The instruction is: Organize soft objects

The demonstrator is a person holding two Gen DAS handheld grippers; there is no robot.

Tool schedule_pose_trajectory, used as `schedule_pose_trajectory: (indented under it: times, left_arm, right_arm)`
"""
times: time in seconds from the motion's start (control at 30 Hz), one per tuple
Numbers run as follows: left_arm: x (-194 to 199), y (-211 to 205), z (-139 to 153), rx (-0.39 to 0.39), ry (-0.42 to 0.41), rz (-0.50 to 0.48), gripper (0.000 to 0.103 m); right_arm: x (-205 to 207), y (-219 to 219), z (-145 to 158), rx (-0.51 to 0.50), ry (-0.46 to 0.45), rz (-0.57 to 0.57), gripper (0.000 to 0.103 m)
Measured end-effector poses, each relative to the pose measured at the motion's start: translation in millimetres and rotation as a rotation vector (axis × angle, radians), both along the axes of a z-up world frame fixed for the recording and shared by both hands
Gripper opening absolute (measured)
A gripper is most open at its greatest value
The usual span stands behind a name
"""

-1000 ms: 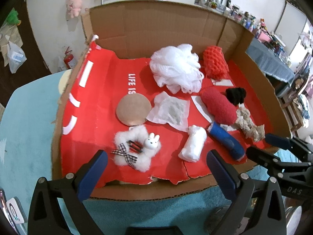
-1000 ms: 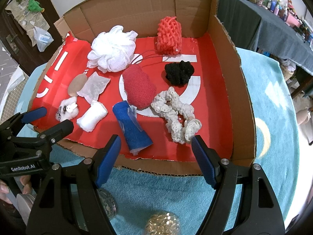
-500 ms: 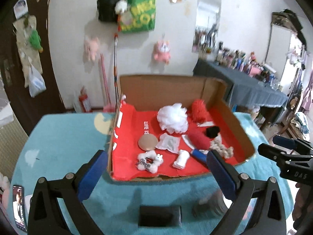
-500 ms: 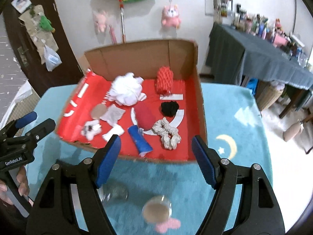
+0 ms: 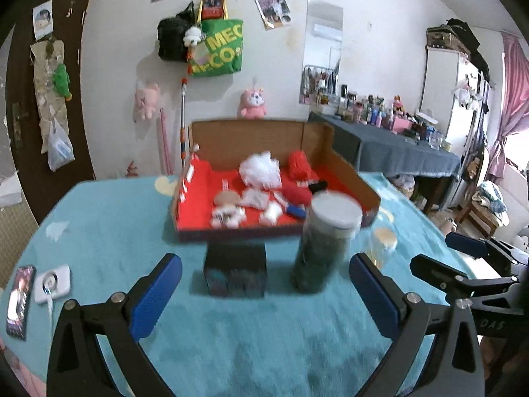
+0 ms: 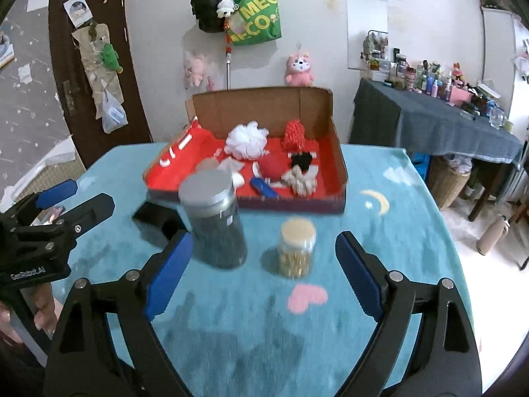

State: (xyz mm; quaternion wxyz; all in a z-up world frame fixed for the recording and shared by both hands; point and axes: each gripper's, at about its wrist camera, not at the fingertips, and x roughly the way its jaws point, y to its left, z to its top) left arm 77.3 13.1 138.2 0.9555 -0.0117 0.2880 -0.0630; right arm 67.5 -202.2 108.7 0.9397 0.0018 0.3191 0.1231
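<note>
Both tools empty above the surface.
Left tool (image 5: 263, 292) stood open; right tool (image 6: 264, 273) had just been widening, empty. Soft objects (image 6: 246, 139) lay in the cardboard box (image 6: 339, 162).

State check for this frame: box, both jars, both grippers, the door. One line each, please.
cardboard box: open-topped, soft items lying inside
tall dark jar: upright, lid on
small jar: upright, lid on
left gripper: open, nothing between its jaws
right gripper: open, jaws have just been opening, nothing gripped
brown door: shut
</note>
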Motion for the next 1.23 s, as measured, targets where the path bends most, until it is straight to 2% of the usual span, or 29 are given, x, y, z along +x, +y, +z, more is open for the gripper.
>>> schedule_pose_trajectory:
  times: [0.13,0.27,0.43,0.57,0.77,1.23]
  left_arm:
    - [1,-4,-33,0.002,0.069,0.001,0.103]
    - [11,-5,-69,-0.001,0.157,0.016,0.103]
    - [19,-8,-98,0.043,0.206,0.027,0.103]
    - [24,-12,-115,0.065,0.243,0.025,0.103]
    - [33,-12,-120,0.081,0.291,0.062,0.103]
    - [35,-12,-119,0.086,0.289,0.063,0.103]
  right_arm:
    - [-7,1,-26,-0.029,0.019,-0.023,0.090]
    - [-1,0,-64,-0.039,0.085,-0.048,0.090]
    - [13,-2,-99,-0.058,0.150,-0.073,0.090]
    - [17,-3,-111,-0.074,0.161,-0.092,0.090]
    - [20,-5,-119,-0.093,0.163,-0.116,0.090]
    - [20,-5,-119,-0.083,0.163,-0.122,0.090]
